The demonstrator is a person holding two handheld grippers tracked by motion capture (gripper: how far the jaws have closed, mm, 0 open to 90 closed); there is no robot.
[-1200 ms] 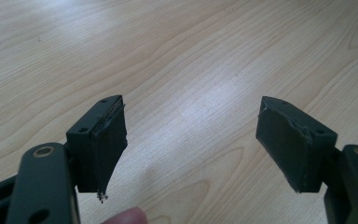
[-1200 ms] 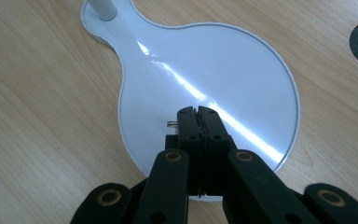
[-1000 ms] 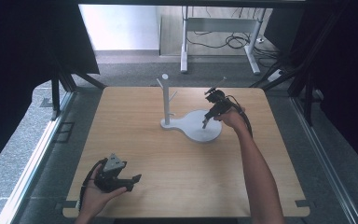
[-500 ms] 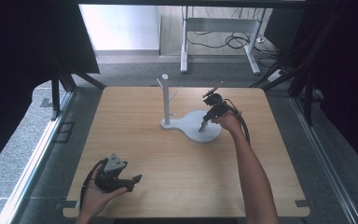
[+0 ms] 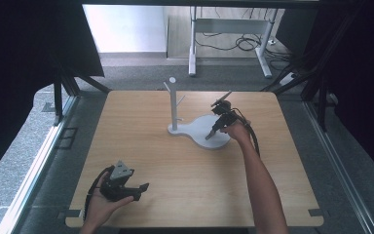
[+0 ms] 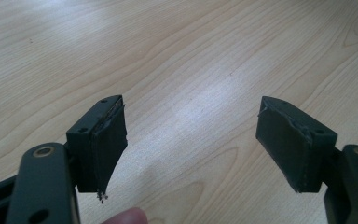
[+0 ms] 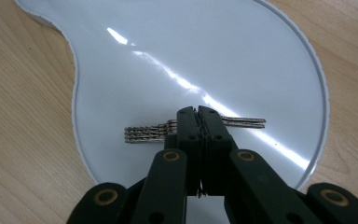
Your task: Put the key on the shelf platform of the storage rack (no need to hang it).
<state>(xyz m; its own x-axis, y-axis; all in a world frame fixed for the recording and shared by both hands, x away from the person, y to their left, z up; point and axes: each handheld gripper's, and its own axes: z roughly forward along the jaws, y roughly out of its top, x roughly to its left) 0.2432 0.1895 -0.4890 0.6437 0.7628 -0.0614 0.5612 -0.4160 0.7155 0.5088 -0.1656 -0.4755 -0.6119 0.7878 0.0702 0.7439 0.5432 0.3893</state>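
Observation:
A white jewellery stand has a flat rounded base (image 5: 197, 130) and an upright pole with pegs (image 5: 174, 102) at the table's far middle. My right gripper (image 5: 212, 132) tilts down over that base (image 7: 177, 56), close to its surface. Its jaws (image 7: 197, 112) are shut on a thin silvery metal piece (image 7: 144, 133) made of several parallel strands, which sticks out to both sides of the tips. My left gripper (image 5: 137, 189) rests near the table's front left, held in a hand. It stands open (image 6: 191, 140) over bare wood with nothing between its pads.
The wooden table (image 5: 165, 161) has dark frame rails on both sides. A desk frame with cables (image 5: 233, 39) stands on the floor beyond the far edge. A fingertip (image 6: 128, 217) shows at the bottom of the left gripper view.
My right gripper has come down a little toward the white base, still shut on the metal piece. The left gripper has stayed put.

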